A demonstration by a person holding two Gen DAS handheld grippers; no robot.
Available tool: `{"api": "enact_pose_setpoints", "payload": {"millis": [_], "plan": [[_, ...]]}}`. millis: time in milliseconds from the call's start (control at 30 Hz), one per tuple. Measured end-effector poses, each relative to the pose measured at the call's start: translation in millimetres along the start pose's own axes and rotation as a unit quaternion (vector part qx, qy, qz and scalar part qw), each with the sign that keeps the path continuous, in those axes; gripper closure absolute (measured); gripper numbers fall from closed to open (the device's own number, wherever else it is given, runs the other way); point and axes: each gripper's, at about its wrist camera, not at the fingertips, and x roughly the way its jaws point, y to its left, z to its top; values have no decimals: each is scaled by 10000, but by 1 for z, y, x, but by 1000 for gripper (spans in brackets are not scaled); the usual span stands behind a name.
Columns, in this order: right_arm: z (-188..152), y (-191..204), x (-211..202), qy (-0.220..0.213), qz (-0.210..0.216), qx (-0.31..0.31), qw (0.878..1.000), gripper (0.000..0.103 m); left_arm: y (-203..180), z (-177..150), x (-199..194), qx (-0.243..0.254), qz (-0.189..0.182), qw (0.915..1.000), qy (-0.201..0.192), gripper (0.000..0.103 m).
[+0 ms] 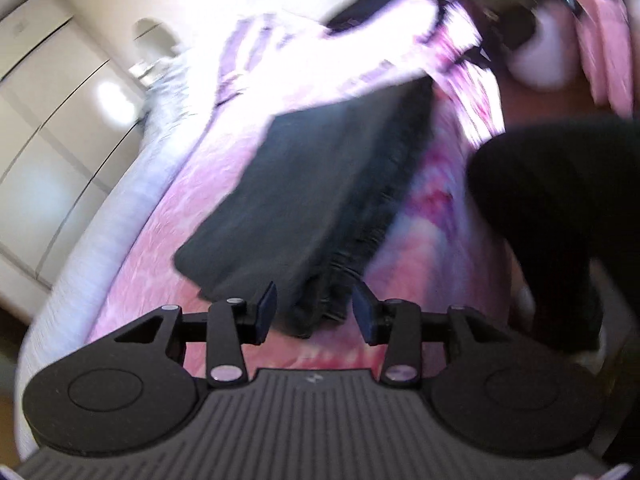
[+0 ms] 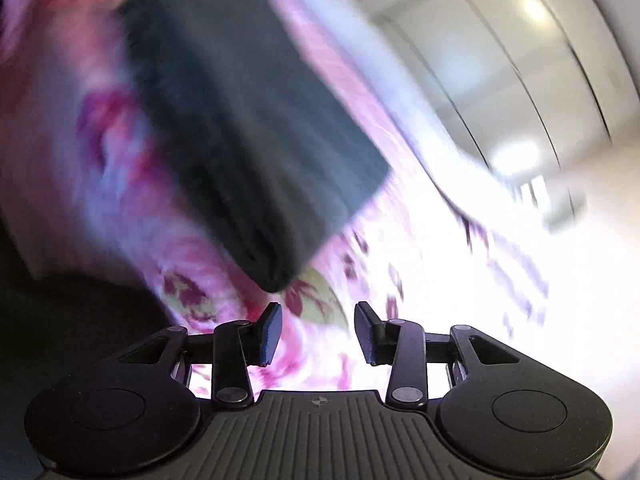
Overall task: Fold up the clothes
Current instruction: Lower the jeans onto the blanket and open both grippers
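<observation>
Garment, dark, folded, lying on pink floral bedspread. Left gripper gaping, garment's near end lying between jaws, seemingly untouched amid blur. Right gripper gaping empty, garment at 11 o'clock.

A bed carries a pink flowered bedsheet. Beside the bed stand white wardrobe doors. The floor looks pale.

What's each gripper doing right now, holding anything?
Left gripper: open, nothing clamped; the folded dark garment lies just ahead of its tips.
Right gripper: open, empty, only the floral bedspread behind the gap.
</observation>
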Motion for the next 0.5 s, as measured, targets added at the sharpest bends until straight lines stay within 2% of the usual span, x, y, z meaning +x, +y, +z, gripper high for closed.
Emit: {"api": "enact_pose_setpoints", "payload": {"millis": [100, 167, 233, 300, 367, 400, 467, 500], "plan": [[9, -25, -11, -323, 103, 1228, 9919, 64, 26, 8, 10, -429, 181, 9989, 48, 65], [19, -41, -11, -585, 287, 1974, 9782, 64, 43, 13, 24, -750, 278, 9967, 98, 65], [32, -54, -6, -827, 513, 2617, 9602, 64, 65, 14, 34, -1269, 191, 9916, 144, 66], [55, -58, 10, -951, 763, 2963, 9473, 64, 78, 11, 52, -1763, 18, 9840, 268, 68], [68, -57, 22, -1022, 985, 3193, 9370, 64, 79, 2, 74, -2094, -239, 9759, 557, 70], [71, -57, 35, -968, 1109, 3238, 9346, 64, 76, -2, 84, -2185, -300, 9732, 648, 71], [78, -51, 62, -457, 1380, 3183, 9368, 64, 78, -4, 84, -2273, -357, 9711, 640, 71], [75, -51, 64, -423, 1458, 3254, 9333, 64, 82, -2, 81, -2277, -363, 9710, 633, 71]]}}
